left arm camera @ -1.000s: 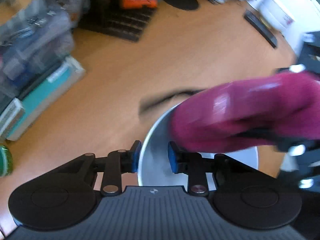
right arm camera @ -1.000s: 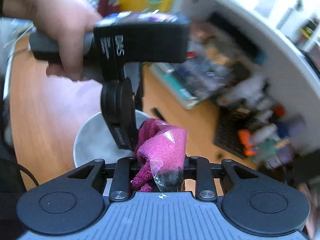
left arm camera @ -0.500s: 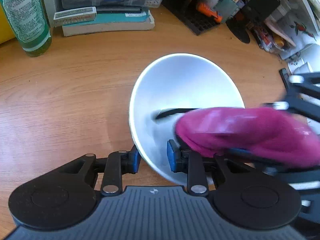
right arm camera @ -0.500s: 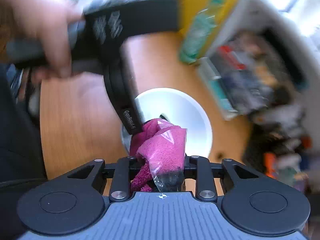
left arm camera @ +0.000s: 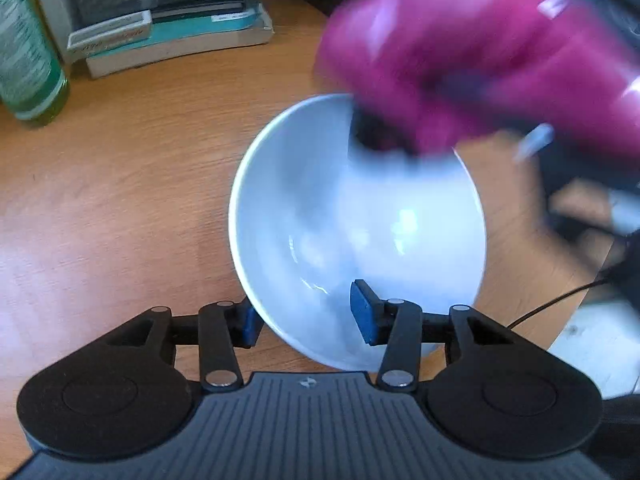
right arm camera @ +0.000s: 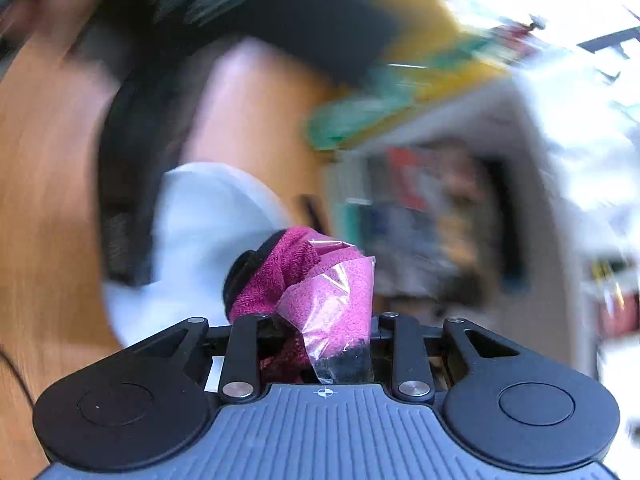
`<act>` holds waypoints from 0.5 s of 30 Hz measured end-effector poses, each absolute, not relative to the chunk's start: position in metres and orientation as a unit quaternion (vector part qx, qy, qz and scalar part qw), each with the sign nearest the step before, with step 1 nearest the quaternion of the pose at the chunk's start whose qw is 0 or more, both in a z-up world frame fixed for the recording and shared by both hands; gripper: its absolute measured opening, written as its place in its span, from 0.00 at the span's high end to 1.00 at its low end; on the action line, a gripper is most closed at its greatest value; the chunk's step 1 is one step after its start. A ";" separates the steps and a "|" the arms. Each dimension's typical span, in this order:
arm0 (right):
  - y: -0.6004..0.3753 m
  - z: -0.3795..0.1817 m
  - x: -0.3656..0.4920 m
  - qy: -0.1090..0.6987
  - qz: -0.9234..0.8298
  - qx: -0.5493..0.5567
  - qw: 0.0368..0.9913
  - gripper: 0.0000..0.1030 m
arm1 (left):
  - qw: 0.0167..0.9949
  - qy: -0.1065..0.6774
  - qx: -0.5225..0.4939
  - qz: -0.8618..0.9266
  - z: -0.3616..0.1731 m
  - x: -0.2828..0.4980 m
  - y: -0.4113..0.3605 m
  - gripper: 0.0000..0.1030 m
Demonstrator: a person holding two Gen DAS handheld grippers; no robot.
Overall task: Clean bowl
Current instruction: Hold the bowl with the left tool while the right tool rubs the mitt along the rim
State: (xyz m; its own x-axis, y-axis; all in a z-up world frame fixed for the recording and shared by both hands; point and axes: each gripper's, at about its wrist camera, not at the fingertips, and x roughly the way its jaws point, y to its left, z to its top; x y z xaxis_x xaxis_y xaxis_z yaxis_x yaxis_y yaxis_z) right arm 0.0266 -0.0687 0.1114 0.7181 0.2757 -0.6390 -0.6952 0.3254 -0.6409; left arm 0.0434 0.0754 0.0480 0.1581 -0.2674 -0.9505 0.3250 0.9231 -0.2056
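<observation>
A white bowl (left arm camera: 360, 220) sits tilted on the wooden table (left arm camera: 100, 200), its near wall between the fingers of my left gripper (left arm camera: 306, 318). The jaws are opening: the left blue pad (left arm camera: 250, 326) is outside the wall and the right pad (left arm camera: 362, 312) stands inside, off the wall. A magenta cloth (left arm camera: 460, 60), blurred by motion, hangs over the bowl's far rim. In the right wrist view my right gripper (right arm camera: 320, 332) is shut on that cloth (right arm camera: 320, 292), with a clear plastic strip wrapped round it. The bowl (right arm camera: 200, 216) lies just beyond the cloth.
A green bottle (left arm camera: 24, 60) stands at the far left. Stacked books and boxes (left arm camera: 172, 36) lie behind the bowl. A thin black cable (left arm camera: 552, 304) runs at the right, near a white surface (left arm camera: 592, 344). The right wrist view is heavily blurred.
My left jaws have spread apart around the bowl's near wall. The cloth has moved from inside the bowl to above its far rim. The right wrist view has swung and blurred.
</observation>
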 end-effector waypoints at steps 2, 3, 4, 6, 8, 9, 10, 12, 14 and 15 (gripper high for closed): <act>-0.088 0.131 0.033 0.244 0.288 -0.426 0.822 0.71 | 0.763 0.609 0.055 -0.209 0.052 0.050 0.072 0.53; -0.103 0.140 0.038 0.269 0.277 -0.377 0.842 0.71 | 0.759 0.605 0.075 -0.229 0.053 0.062 0.068 0.51; -0.114 0.144 0.041 0.286 0.269 -0.344 0.853 0.71 | 0.758 0.598 0.095 -0.245 0.053 0.071 0.064 0.50; -0.129 0.145 0.042 0.315 0.260 -0.293 0.865 0.71 | 0.752 0.590 0.127 -0.264 0.050 0.082 0.057 0.51; -0.139 0.143 0.041 0.335 0.255 -0.259 0.869 0.71 | 0.744 0.587 0.144 -0.285 0.045 0.094 0.053 0.48; -0.143 0.142 0.039 0.343 0.254 -0.244 0.871 0.71 | 0.742 0.585 0.144 -0.294 0.045 0.103 0.054 0.47; -0.146 0.143 0.037 0.345 0.252 -0.235 0.873 0.71 | 0.741 0.586 0.143 -0.295 0.045 0.108 0.055 0.48; -0.148 0.142 0.034 0.342 0.248 -0.230 0.877 0.71 | 0.757 0.586 0.124 -0.263 0.048 0.117 0.069 0.53; -0.150 0.144 0.029 0.336 0.247 -0.231 0.879 0.71 | 0.789 0.574 0.090 -0.200 0.049 0.112 0.087 0.68; -0.149 0.147 0.028 0.332 0.253 -0.237 0.877 0.70 | 0.798 0.571 0.079 -0.177 0.050 0.109 0.092 0.68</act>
